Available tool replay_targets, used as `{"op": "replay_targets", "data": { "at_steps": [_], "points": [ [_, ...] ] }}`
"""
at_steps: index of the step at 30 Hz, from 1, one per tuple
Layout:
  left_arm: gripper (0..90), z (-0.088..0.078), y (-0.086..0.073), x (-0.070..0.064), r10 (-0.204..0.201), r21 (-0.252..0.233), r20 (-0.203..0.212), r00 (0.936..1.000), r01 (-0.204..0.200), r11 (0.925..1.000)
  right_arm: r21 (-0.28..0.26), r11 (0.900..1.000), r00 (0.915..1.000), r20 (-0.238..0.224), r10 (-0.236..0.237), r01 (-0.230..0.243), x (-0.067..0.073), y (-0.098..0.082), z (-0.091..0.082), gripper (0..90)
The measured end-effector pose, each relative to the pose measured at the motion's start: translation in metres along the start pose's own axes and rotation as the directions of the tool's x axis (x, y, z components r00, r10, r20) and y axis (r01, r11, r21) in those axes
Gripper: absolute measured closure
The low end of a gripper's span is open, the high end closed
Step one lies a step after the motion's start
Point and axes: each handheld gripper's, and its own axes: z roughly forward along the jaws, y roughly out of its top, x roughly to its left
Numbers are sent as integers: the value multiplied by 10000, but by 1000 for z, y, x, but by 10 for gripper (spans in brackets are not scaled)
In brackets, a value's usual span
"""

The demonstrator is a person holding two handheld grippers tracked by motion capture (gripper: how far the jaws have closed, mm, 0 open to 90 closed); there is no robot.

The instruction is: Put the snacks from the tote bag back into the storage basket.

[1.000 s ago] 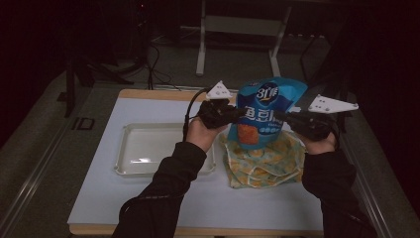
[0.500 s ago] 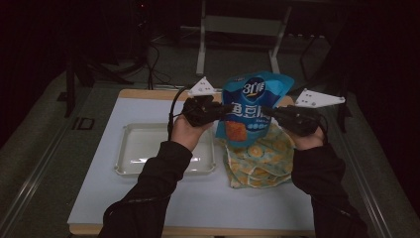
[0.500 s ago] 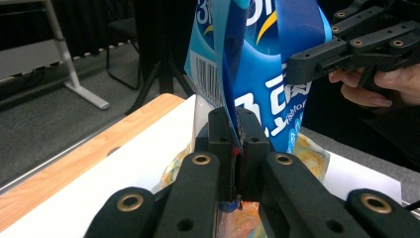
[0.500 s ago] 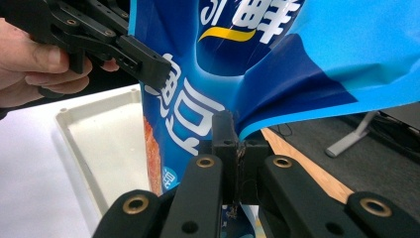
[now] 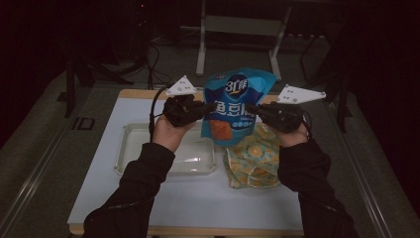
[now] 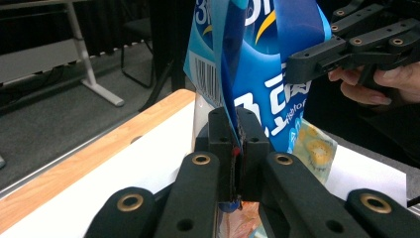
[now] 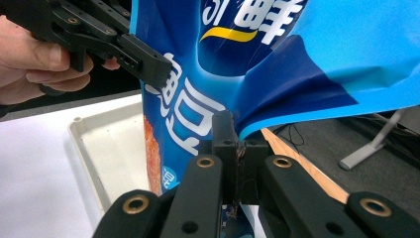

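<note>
A blue snack bag [image 5: 236, 105] with white lettering hangs upright in the air above the table's back middle. My left gripper [image 5: 204, 107] is shut on the bag's left edge, and my right gripper [image 5: 252, 108] is shut on its right edge. In the left gripper view the bag [image 6: 267, 74] rises from between my closed jaws, with the right gripper [image 6: 297, 62] clamped on it farther off. The right gripper view has the bag [image 7: 257, 59] pinched in my jaws and the left gripper [image 7: 158, 67] on its far edge.
A clear shallow plastic tray [image 5: 130, 148] lies on the white table top [image 5: 198, 198] at the left of the bag. A yellow and green patterned pouch [image 5: 255, 161] lies below the bag. The table's wooden back edge [image 5: 143, 93] borders dark floor with stands and cables.
Both grippers have carried the bag to the left and slightly up, away from the patterned pouch and toward the tray.
</note>
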Motion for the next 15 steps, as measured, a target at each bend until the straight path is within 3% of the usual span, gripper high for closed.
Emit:
{"op": "replay_targets", "data": {
  "at_steps": [15],
  "points": [
    [888, -45, -18, 18, -237, -70, -474, 9986, 234, 9997, 3, 9994, 9983, -476, -340, 341, 25, 18, 40, 894]
  ]
}}
